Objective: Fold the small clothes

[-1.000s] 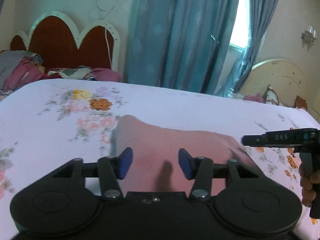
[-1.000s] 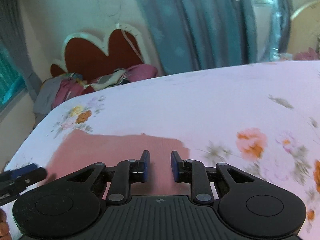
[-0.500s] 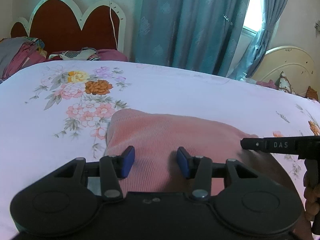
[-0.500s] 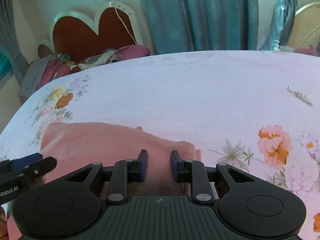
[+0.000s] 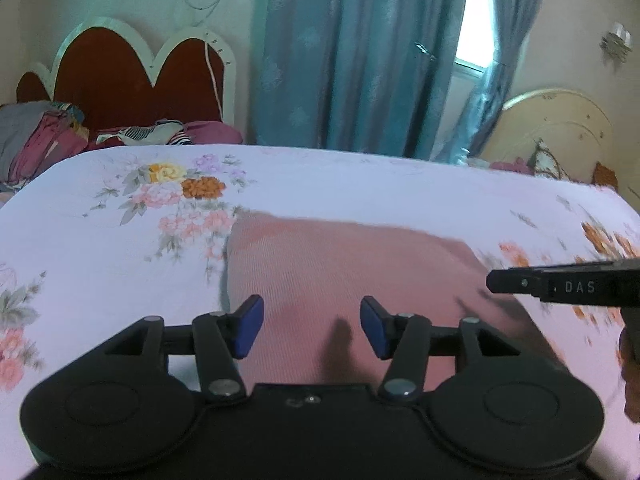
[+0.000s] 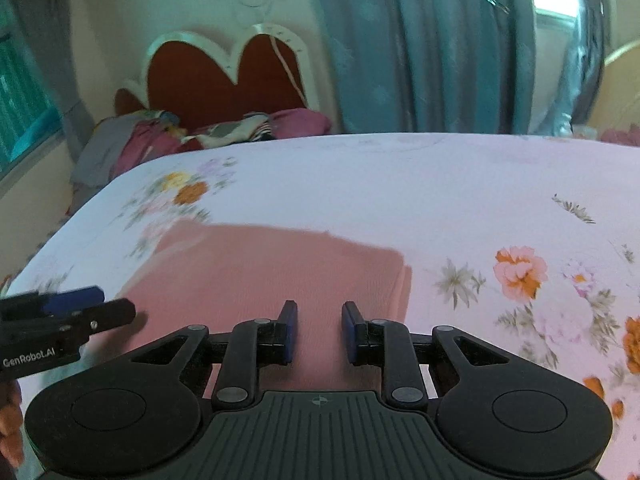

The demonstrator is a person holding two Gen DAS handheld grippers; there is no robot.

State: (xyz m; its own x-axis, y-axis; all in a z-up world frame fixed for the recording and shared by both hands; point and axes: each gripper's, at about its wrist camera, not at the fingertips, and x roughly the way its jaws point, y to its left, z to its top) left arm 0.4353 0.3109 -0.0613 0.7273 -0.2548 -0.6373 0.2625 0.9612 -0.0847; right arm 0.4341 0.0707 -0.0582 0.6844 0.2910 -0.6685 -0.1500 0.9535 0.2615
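Left wrist view: hovering above the near part of a pink ribbed knit garment [image 5: 344, 268], lying flat as a rectangle on the white floral-printed bedsheet [image 5: 360, 184]. Left gripper [image 5: 311, 327] standing with its blue-padded fingers [image 5: 249, 326] spread wide and holding nothing, wider than half a second ago. Sitting higher than then too, with more sheet and the red scalloped headboard [image 5: 132, 76] showing. Right gripper [image 5: 560, 286] reaching in from the right edge, over the garment's right end.

Right wrist view: looking down on the same pink garment [image 6: 272, 272], its right edge showing stacked layers near the orange flower print. Right gripper [image 6: 318, 334] parted and empty, slightly wider than before, with cloth under the gap. Left gripper [image 6: 80, 312] hanging over the left end.

Judging from the release and the lift: a fold just laid down, likely leaving a further fold or smoothing.
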